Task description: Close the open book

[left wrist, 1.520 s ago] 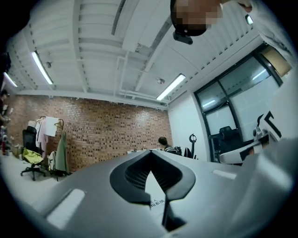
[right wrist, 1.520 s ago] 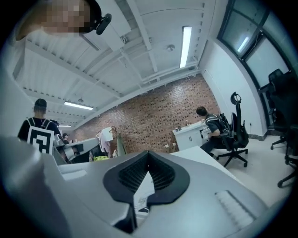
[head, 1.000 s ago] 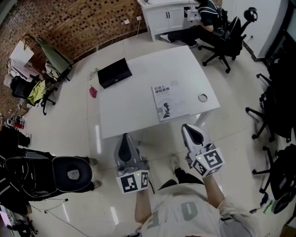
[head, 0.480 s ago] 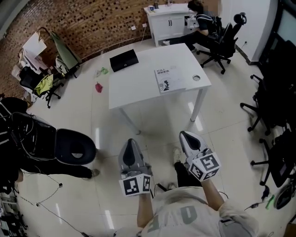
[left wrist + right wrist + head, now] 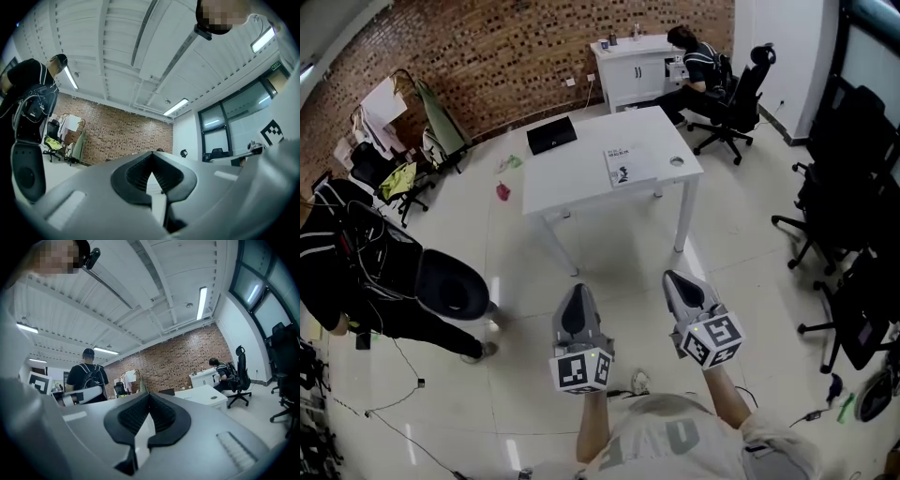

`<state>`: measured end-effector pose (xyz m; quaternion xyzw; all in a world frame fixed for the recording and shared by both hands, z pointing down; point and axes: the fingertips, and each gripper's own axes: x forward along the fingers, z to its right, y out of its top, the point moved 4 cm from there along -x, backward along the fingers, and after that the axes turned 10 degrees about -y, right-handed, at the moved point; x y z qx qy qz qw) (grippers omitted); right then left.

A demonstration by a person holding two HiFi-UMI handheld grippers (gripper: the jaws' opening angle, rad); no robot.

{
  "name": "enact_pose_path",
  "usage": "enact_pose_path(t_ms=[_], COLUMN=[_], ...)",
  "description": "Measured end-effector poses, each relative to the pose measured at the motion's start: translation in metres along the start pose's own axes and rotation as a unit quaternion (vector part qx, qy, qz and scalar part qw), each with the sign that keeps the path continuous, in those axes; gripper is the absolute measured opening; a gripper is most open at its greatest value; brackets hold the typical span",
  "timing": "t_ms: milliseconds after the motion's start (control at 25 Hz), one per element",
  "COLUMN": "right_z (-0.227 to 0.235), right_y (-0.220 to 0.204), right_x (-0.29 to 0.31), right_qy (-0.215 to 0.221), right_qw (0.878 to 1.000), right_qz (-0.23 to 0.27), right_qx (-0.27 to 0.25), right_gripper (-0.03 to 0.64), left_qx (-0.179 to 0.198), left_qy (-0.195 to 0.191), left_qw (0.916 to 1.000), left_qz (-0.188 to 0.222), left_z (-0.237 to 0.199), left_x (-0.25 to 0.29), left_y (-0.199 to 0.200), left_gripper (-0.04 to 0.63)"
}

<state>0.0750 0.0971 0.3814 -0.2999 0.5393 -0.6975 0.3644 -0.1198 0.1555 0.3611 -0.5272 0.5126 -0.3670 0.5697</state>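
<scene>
A book (image 5: 628,166) lies shut, cover up, on the white table (image 5: 581,183) far ahead of me in the head view. Both grippers hang over the bare floor, well short of the table. My left gripper (image 5: 575,294) has its jaws together with nothing between them, and the left gripper view shows the tips (image 5: 151,154) meeting. My right gripper (image 5: 676,280) is also shut and empty, its tips (image 5: 149,395) touching. The table (image 5: 206,393) shows small in the right gripper view.
A black flat case (image 5: 551,135) and a small round object (image 5: 676,161) lie on the table. A person with a backpack (image 5: 352,267) and a black round stool (image 5: 450,284) stand at the left. Office chairs (image 5: 830,202) line the right. Another person sits at a white desk (image 5: 633,56).
Both grippers and the head camera have drawn back from the table, which is now smaller and farther. The person with the backpack has come further into view at the left.
</scene>
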Motion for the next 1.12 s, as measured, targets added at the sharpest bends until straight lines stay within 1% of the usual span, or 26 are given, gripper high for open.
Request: enact_pose_path(t_ms=[120,200,280,400,480,680,800,880,1040,1120], right_z=[-0.002,-0.004,-0.005,-0.002,0.000,-0.005,-0.011,-0.015,-0.029,-0.035], right_y=[-0.006,-0.008,-0.013,-0.021,-0.022,-0.015,-0.009,-0.005,-0.008,-0.012], right_x=[-0.035,-0.060,-0.084,-0.115,-0.125,-0.135,-0.135,-0.130,-0.125,-0.123], right_qy=[-0.002,-0.003,-0.004,-0.005,-0.007,-0.007,-0.004,-0.004,0.008,0.014], right_qw=[1.000,1.000,1.000,1.000,1.000,1.000,1.000,1.000,1.000,1.000], right_qz=[-0.011,-0.012,-0.016,-0.023,-0.024,-0.009,-0.001,0.003,-0.001,-0.003], right_qx=[-0.003,-0.012,-0.009,-0.002,0.003,0.002,0.001,-0.001,-0.002,-0.009], right_gripper=[0.003,0.003,0.003,0.003,0.003,0.003,0.003,0.003,0.003,0.003], left_qx=[-0.008,-0.010,-0.008,-0.004,0.002,0.006,0.015,0.017,-0.018,-0.027], left_qy=[-0.002,0.004,0.009,0.001,-0.005,-0.015,-0.013,-0.009,0.000,0.000], left_qw=[0.9998,0.9997,0.9995,0.9993,0.9994,0.9997,0.9998,0.9998,0.9998,0.9996], left_qz=[-0.016,-0.022,-0.029,-0.036,-0.034,-0.015,0.004,0.007,0.009,0.012], left_z=[0.029,0.048,0.065,0.089,0.098,0.098,0.093,0.085,0.068,0.064], left_x=[-0.030,-0.052,-0.071,-0.088,-0.090,-0.084,-0.084,-0.083,-0.089,-0.092], left_y=[-0.003,-0.005,-0.009,-0.013,-0.010,0.003,0.017,0.020,0.012,0.008], left_gripper=[0.014,0.014,0.014,0.014,0.014,0.014,0.014,0.014,0.014,0.014])
